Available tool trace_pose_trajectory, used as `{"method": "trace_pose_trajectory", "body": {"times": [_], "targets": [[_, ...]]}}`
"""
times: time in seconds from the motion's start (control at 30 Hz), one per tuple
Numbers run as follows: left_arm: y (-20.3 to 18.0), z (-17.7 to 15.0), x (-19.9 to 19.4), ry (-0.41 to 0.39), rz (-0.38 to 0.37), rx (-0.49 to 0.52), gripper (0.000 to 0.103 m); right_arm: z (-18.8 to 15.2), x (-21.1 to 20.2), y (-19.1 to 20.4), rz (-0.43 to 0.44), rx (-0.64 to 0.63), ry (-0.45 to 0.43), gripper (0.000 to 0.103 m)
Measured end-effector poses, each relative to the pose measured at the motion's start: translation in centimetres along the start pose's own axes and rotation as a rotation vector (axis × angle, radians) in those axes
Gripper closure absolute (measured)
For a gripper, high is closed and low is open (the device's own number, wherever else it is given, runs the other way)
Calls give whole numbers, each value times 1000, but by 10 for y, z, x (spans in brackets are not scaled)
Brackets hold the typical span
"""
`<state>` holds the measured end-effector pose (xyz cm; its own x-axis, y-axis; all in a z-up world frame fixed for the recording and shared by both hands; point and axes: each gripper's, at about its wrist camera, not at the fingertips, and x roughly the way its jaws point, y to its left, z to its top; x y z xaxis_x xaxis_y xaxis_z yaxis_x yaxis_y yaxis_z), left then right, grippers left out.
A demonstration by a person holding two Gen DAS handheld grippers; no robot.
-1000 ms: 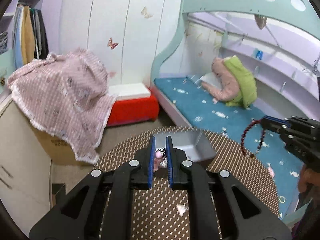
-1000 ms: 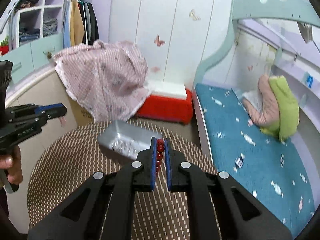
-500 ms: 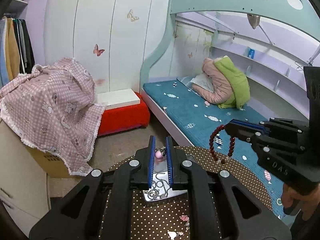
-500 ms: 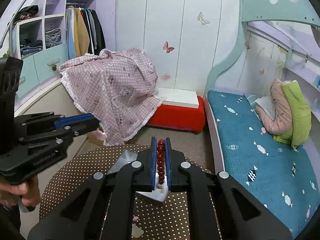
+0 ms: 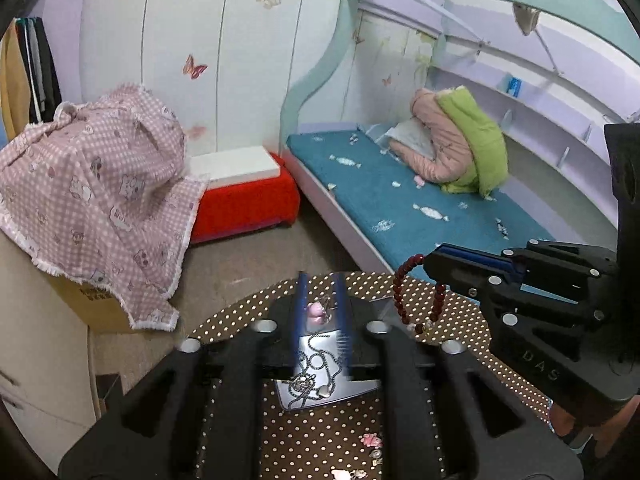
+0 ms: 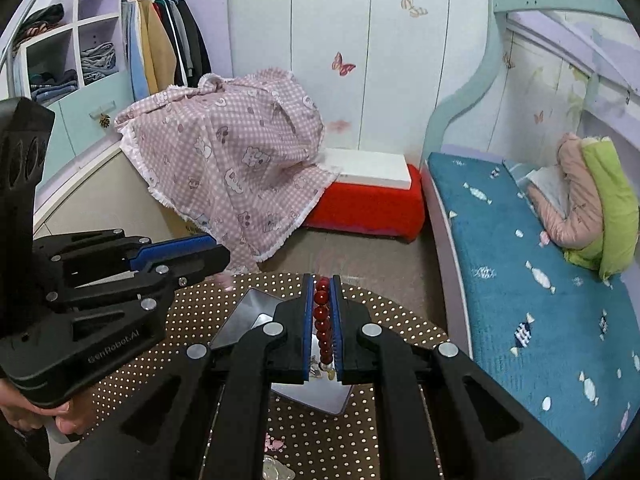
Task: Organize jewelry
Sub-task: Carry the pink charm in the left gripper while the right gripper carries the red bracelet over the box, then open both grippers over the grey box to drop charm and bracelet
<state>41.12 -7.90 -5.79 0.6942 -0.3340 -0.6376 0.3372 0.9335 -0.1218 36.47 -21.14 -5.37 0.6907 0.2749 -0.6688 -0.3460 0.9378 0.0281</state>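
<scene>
Both hand-held grippers have moved over the shallow silver metal tray (image 5: 362, 392); the left gripper (image 5: 320, 312), jaws just parted, drops its silver chain necklace with pink pendant (image 5: 316, 312), while the right gripper (image 6: 322, 320), clamped on the dark red bead bracelet (image 6: 321, 312), should release only once directly above it.

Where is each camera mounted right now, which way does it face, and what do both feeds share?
Left wrist: on the left gripper, looking down its fingers at the metal tray; the right gripper shows alongside.
Right wrist: on the right gripper, shut on the red bead bracelet; the left gripper and a hand show.
Shared: tray, dotted table, bed.

Tray (image 6: 256, 312) mostly hidden behind right gripper (image 6: 321, 320).
</scene>
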Motion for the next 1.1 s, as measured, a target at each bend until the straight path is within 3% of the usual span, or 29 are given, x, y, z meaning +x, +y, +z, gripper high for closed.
{"method": "trace_pose_trajectory", "body": {"times": [0.07, 0.1, 0.13, 0.2, 0.23, 0.27, 0.5, 1.1], "targets": [[4, -3, -2, -21, 43, -16, 11, -2, 3, -7, -4, 34, 5, 89], [7, -3, -4, -36, 63, -25, 10, -3, 3, -9, 1, 45, 5, 73], [11, -4, -6, -38, 58, -37, 10, -3, 3, -11, -4, 56, 2, 64], [18, -5, -10, -46, 74, -59, 6, -6, -1, -18, -29, 85, -19, 27], [22, -7, -12, -54, 86, -67, 5, -8, -4, -23, -23, 107, -31, 20], [24, -8, -16, -61, 97, -72, 5, -10, -5, -26, -12, 123, -39, 7], [31, -26, -39, -97, 240, -86, 5, -21, -15, -39, -6, 206, -70, 7], [15, -65, -110, -214, 331, -88, 5, -49, -76, -24, -2, 204, -187, 7]]}}
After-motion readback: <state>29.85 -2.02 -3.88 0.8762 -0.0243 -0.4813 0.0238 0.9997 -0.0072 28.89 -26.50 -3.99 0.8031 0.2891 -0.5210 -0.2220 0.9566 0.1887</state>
